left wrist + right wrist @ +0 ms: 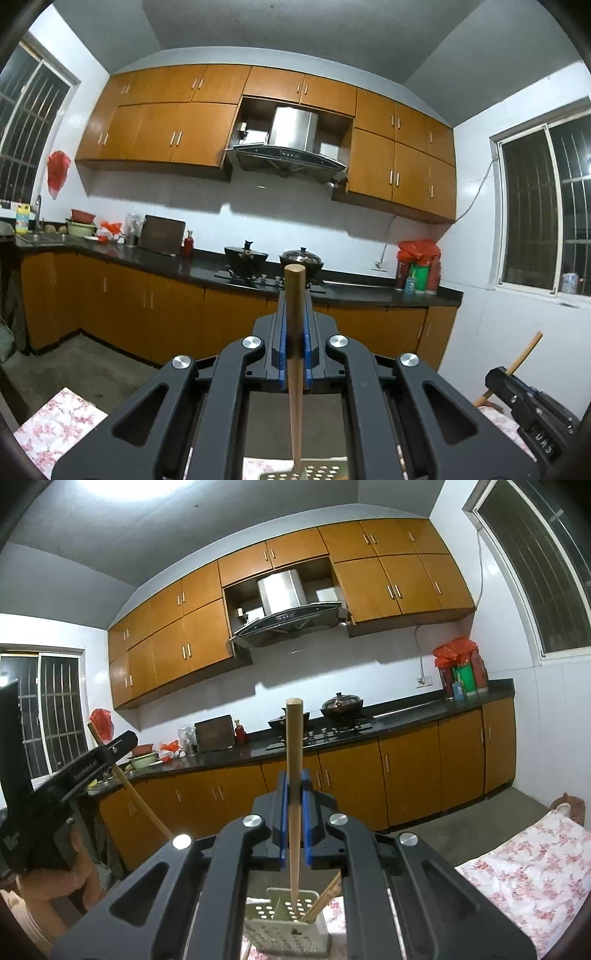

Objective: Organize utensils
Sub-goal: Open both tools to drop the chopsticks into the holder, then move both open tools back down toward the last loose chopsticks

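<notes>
My left gripper (294, 338) is shut on a wooden utensil handle (294, 295) that stands upright, its lower end over a perforated metal utensil holder (317, 472). My right gripper (294, 812) is shut on another wooden handle (294, 746), also upright, its lower end inside the perforated holder (284, 923). Wooden chopsticks (325, 897) lean in the holder's right compartment. The right gripper shows in the left wrist view (532, 410) with its handle; the left gripper shows in the right wrist view (74, 775).
A table with a floral cloth (528, 871) lies under the holder. A kitchen counter (207, 267) with pots, a stove and a cutting board runs along the far wall, with cabinets above and below. Windows on both sides.
</notes>
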The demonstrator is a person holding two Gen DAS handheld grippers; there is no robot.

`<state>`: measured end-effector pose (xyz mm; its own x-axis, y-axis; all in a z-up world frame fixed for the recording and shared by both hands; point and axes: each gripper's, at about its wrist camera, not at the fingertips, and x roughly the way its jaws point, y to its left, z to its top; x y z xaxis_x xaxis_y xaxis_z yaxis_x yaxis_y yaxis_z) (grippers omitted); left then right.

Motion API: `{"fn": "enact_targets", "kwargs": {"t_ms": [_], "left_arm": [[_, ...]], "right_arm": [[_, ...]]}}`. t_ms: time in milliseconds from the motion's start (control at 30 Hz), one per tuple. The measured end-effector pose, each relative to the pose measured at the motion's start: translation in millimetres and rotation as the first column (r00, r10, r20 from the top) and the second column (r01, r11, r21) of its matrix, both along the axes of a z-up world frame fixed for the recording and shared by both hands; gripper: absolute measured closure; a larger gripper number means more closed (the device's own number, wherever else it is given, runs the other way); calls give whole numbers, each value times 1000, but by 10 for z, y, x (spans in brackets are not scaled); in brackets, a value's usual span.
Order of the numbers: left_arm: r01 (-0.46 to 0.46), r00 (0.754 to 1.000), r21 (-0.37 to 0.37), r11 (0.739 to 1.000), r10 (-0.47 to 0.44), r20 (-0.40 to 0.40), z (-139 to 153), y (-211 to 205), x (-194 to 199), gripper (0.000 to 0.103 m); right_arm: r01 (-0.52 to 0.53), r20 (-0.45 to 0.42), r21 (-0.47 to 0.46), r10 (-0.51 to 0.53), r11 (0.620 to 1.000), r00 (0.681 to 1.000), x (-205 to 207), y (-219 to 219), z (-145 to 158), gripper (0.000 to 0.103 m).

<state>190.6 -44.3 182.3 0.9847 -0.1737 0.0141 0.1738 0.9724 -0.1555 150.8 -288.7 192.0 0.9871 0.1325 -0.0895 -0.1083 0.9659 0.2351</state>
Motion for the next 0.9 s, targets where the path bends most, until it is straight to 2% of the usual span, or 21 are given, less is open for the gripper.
{"fn": "enact_targets", "kwargs": {"t_ms": [267,400,567,900], "left_arm": [[18,992,-5,1000,-19,-124,-535,26,235,96],[36,985,-13,999,-38,-171,-625,59,244,96],[41,978,-11,999,-43,-205,-629,100,194,95],[15,972,-24,1000,-20,-233,-484,259,43,95]], "right_arm": [[-14,-72,-15,13,1000,997,289,101,-313,95],[-40,-121,-27,36,999,992,359,160,-399,93],[-43,-152,-21,39,999,988,336,160,-429,86],[-15,-156,-55,7,998,988,13,115,-352,79]]}}
